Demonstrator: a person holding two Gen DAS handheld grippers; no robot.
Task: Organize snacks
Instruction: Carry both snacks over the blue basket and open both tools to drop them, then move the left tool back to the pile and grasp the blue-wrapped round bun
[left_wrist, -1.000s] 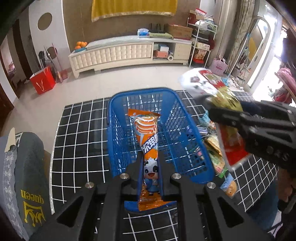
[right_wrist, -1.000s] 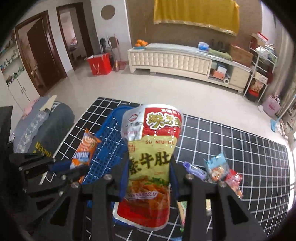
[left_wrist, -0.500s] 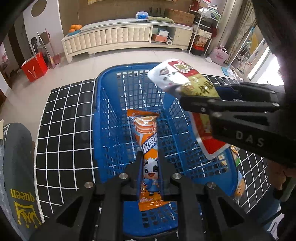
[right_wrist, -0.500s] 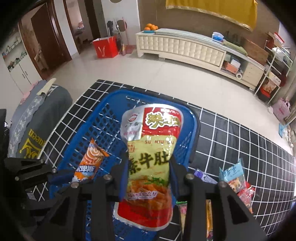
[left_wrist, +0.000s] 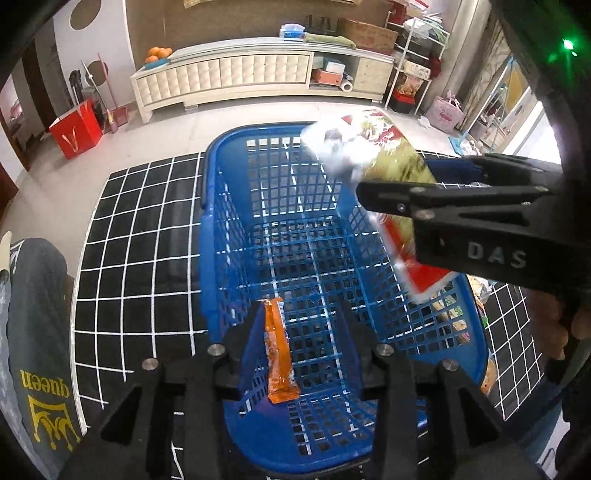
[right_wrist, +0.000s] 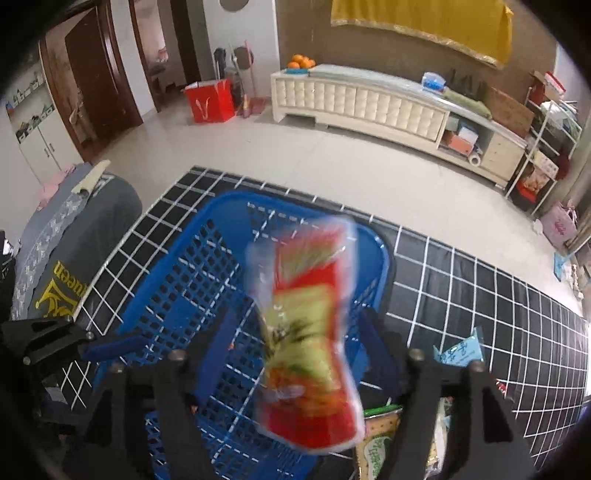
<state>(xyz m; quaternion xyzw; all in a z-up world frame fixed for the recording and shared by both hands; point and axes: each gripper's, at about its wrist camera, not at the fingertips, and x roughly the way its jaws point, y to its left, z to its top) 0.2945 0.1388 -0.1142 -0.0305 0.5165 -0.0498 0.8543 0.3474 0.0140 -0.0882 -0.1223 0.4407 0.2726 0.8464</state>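
Both claws hang over the blue plastic mesh basket (left_wrist: 295, 229) with fingers spread wide and nothing pinched.

Left gripper (left_wrist: 297, 343) points down into the near end of the basket, fingers parted; the orange foil snack stick (left_wrist: 279, 350) stands on edge just against the inside of its left finger (left_wrist: 247, 343), not clamped; right gripper (right_wrist: 295, 350) reaches in from the right at the basket's right wall, a hand (left_wrist: 561, 332) on its grip, fingers equally parted; the yellow-and-red glossy snack pouch (right_wrist: 310, 339) sits loose between them, smeared by motion blur, red end nearest the camera, silvery top toward the far rim, over the basket interior; more snack packets (right_wrist: 458, 354) lie on the black white-grid mat (left_wrist: 147, 236) right of the basket.
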